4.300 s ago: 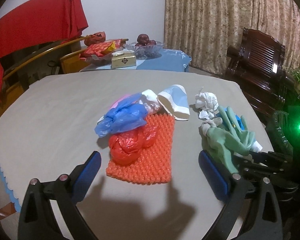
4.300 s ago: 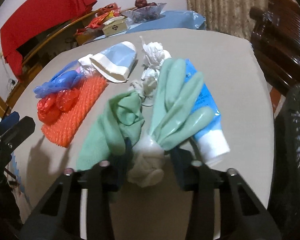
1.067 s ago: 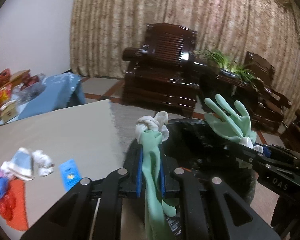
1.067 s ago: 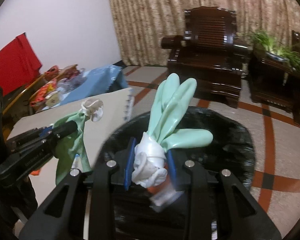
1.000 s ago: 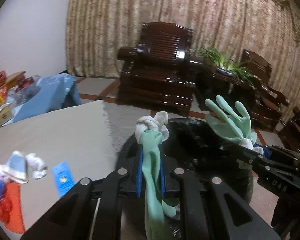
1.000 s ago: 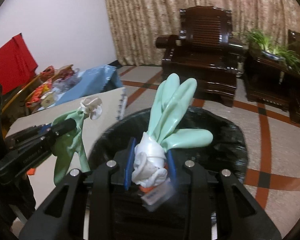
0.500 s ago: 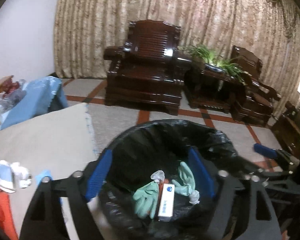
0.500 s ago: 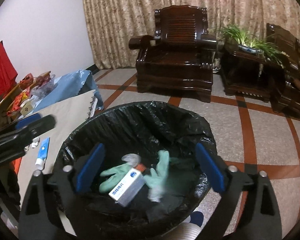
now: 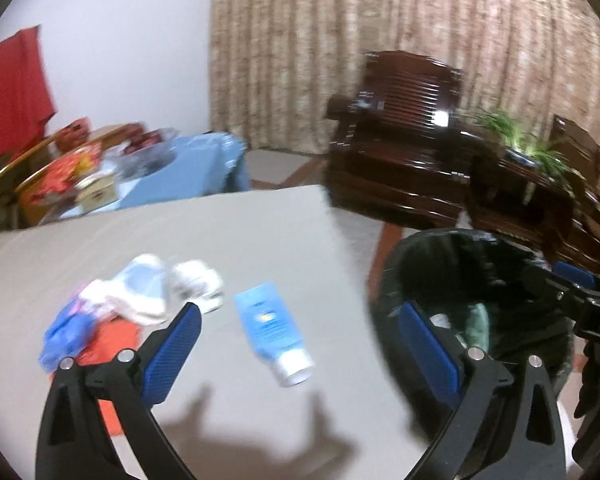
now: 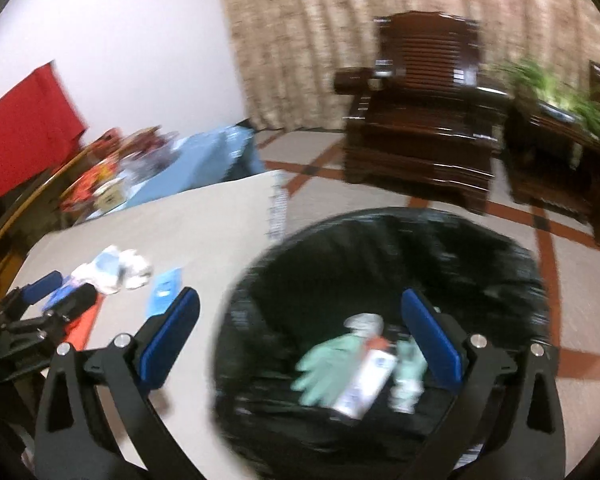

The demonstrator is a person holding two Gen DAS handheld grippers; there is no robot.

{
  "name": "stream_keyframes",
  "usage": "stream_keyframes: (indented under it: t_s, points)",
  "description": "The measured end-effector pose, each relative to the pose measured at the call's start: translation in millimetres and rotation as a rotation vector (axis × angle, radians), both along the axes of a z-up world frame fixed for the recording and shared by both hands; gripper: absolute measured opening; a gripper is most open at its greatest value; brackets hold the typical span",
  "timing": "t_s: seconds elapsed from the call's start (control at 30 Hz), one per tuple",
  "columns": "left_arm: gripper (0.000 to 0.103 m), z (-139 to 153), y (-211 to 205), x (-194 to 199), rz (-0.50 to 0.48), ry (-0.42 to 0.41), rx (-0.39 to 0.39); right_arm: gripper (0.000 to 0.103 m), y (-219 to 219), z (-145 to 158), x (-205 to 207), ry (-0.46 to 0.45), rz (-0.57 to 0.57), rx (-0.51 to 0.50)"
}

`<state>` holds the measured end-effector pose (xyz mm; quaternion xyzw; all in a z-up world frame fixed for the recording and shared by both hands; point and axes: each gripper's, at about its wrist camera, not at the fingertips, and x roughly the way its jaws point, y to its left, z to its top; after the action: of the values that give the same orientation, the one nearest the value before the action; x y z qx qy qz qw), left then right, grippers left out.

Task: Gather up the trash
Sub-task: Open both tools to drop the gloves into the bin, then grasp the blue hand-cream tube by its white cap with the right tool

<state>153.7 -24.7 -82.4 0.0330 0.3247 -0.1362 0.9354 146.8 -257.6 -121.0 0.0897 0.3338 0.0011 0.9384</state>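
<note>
With both grippers empty, next trash pick-up starts. Left gripper (image 9: 298, 346) wide open over worktop (image 9: 228, 232), blue tube (image 9: 274, 338) between its fingers. Right gripper (image 10: 300, 340) wide open above bin (image 10: 384, 240); green gloves (image 10: 332, 360) inside. Next: lower, squeeze tube.

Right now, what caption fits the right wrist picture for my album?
Open right gripper over the black-lined trash bin, pale green rubber gloves and a white box inside.
</note>
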Motion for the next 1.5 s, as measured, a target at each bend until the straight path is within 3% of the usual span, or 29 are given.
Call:
stream_keyframes:
  t_s: [0.4, 0.63, 0.7, 1.0, 1.27, 1.37, 1.5]
  points:
    - [0.097, -22.6, 119.9, -6.7, 0.247, 0.007, 0.028, 0.098, 120.4, -6.6, 45.3, 0.001, 0.262, -0.031]
    - [0.097, -33.4, 149.6, -4.7, 0.301, 0.014, 0.024, 0.095, 171.7, -31.5, 66.7, 0.033, 0.362, -0.051]
    - [0.097, -37.0, 154.6, -4.1, 0.309, 0.018, 0.025, 0.082, 178.0, -45.2, 75.3, 0.059, 0.367, -0.054]
    - [0.097, -54.3, 163.3, -1.5, 0.320, 0.053, 0.021, 0.070, 182.3, -101.8, 100.5, 0.214, 0.312, -0.066]
    - [0.097, -64.9, 159.2, 1.6, 0.313, 0.075, 0.016, 0.061, 181.8, -117.1, 104.7, 0.236, 0.307, -0.083]
    - [0.097, -66.6, 157.9, 2.2, 0.307, 0.080, 0.015, 0.043, 181.8, -116.8, 105.8, 0.233, 0.303, -0.089]
    - [0.097, -68.5, 155.9, 2.7, 0.301, 0.084, 0.014, 0.043, 182.0, -116.5, 103.5, 0.231, 0.302, -0.090]
